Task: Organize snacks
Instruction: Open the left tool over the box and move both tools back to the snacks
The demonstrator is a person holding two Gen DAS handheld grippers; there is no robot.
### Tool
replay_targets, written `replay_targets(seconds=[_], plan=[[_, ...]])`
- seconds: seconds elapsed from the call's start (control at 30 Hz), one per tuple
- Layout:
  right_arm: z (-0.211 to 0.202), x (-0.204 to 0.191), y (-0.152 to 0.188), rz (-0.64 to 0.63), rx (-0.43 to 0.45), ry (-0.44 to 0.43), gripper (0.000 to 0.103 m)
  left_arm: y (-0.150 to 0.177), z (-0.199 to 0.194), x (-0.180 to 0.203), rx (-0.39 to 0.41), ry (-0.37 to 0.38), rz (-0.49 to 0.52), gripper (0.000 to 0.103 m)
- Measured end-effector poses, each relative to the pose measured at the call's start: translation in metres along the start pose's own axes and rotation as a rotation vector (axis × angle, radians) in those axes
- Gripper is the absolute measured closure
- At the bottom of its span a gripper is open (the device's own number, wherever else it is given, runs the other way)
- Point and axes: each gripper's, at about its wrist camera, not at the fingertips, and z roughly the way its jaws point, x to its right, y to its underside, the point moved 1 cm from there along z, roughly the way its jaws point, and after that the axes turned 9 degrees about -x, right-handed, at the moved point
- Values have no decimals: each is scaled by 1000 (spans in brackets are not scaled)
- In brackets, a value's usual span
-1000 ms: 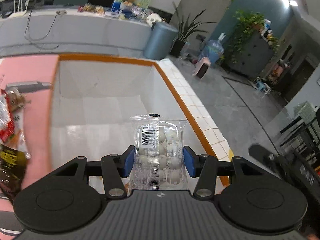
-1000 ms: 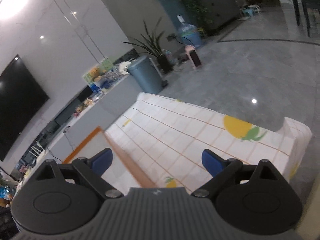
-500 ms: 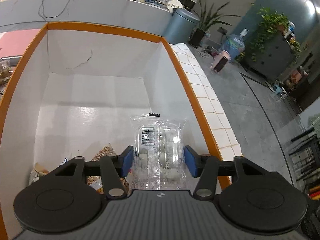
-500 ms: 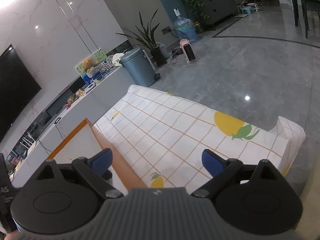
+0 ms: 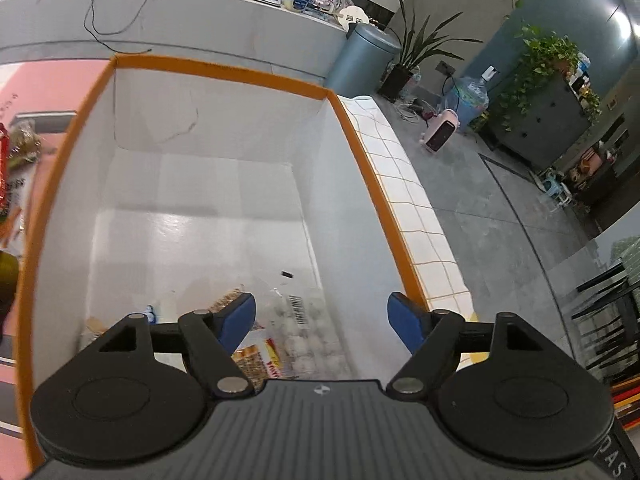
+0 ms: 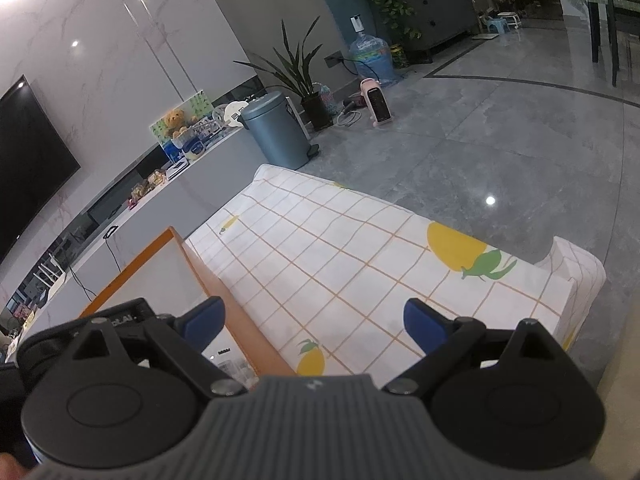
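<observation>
Clear packet (image 5: 306, 320) of white balls, barcoded, lies in the box (image 5: 248, 76); left gripper (image 5: 321, 316) opening, released; right gripper (image 6: 314, 322) spread, empty.

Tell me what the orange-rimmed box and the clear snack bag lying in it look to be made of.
Orange-rimmed box: seemingly coated cardboard. Thin flat walls, a crease on the far wall, and a soft sheen on the white floor suggest this.
Clear snack bag: thin transparent plastic film, glossy. Pale round pieces show through it, and it has a printed barcode.
</observation>
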Motion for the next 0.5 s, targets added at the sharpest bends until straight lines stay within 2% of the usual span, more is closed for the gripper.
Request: replay_targets(seconds=[0.13,0.27,0.37,0.5], plan=[[-1,-2,1,-10,6,12,9,0,-6,4,0,-77,18,15],[-2,-4,2,-10,14,28,9,4,-17,9,15,-122,63,15],[-2,-10,4,-25,17,35,9,7,-26,8,19,-139,67,15],[-1,-21,8,-57,21,26,9,10,-44,6,67,-150,99,13]])
